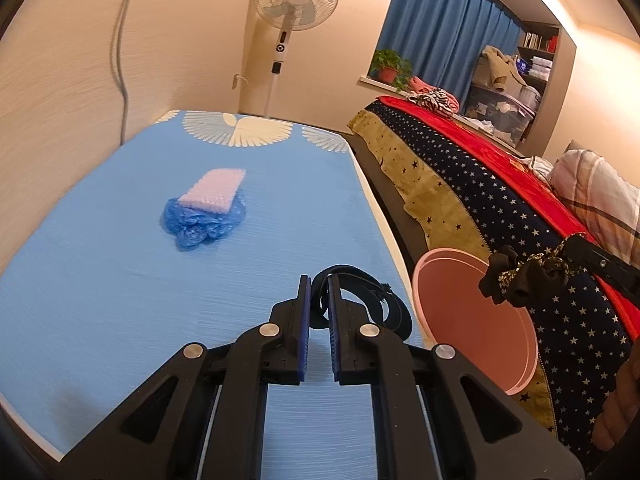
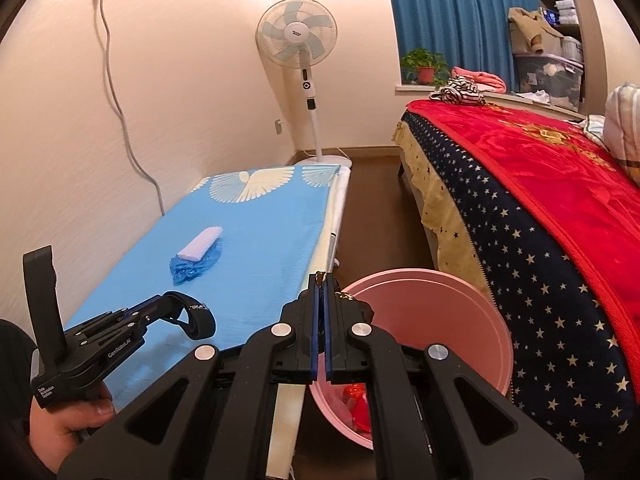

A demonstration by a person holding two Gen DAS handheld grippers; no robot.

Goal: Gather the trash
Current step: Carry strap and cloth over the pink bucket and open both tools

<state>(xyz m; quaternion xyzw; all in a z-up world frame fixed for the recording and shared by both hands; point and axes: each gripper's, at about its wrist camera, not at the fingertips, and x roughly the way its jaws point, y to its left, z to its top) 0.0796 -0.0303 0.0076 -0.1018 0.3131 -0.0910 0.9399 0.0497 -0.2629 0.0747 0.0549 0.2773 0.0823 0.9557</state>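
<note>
My left gripper (image 1: pixel 319 280) is shut on a black strap (image 1: pixel 372 300) at the near right edge of the blue table (image 1: pixel 120 300); it also shows in the right wrist view (image 2: pixel 176 312) with the strap (image 2: pixel 196 320). My right gripper (image 2: pixel 321 280) is shut on a black and gold scrunchie (image 1: pixel 520 276) and holds it over the pink bin (image 2: pixel 440 320). Red trash (image 2: pixel 356 404) lies in the bin. A crumpled blue plastic cover (image 1: pixel 200 224) with a white bubble-wrap piece (image 1: pixel 212 192) on it lies mid-table.
A bed (image 2: pixel 540 200) with a red blanket and star-patterned cover stands right of the bin. A standing fan (image 2: pixel 298 36) is at the far wall. A power cord (image 2: pixel 120 112) hangs down the left wall.
</note>
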